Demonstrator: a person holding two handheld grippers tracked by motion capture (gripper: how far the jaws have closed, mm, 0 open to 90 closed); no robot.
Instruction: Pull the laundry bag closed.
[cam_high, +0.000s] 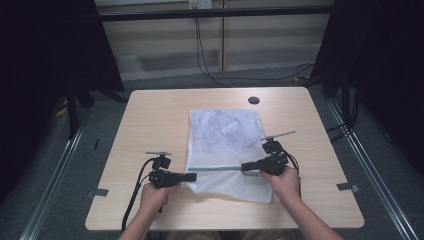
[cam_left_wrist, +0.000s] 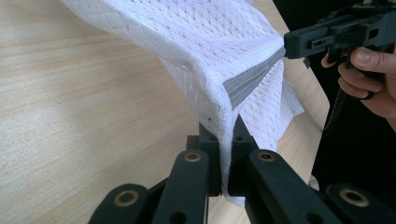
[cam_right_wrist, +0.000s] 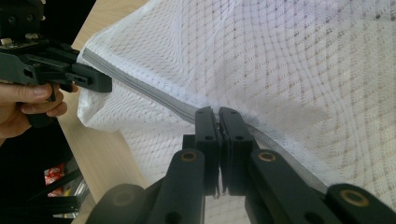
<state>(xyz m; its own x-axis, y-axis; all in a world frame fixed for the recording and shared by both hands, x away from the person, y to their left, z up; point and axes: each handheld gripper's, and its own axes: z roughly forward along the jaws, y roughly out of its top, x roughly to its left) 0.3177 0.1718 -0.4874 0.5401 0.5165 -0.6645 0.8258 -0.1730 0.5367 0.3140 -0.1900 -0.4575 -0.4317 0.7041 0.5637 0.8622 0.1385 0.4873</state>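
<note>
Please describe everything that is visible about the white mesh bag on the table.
The white mesh bag is a flat, rectangular pouch of fine net fabric with a grey zipper across it near its front end. It lies on the wooden table, with crumpled pale contents showing through its far half. The left gripper and right gripper are each shut on the zipper line, lifting it taut between them.

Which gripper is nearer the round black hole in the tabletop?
Right. The right gripper lies nearly straight below the hole in the high view; the left gripper is farther left.
</note>
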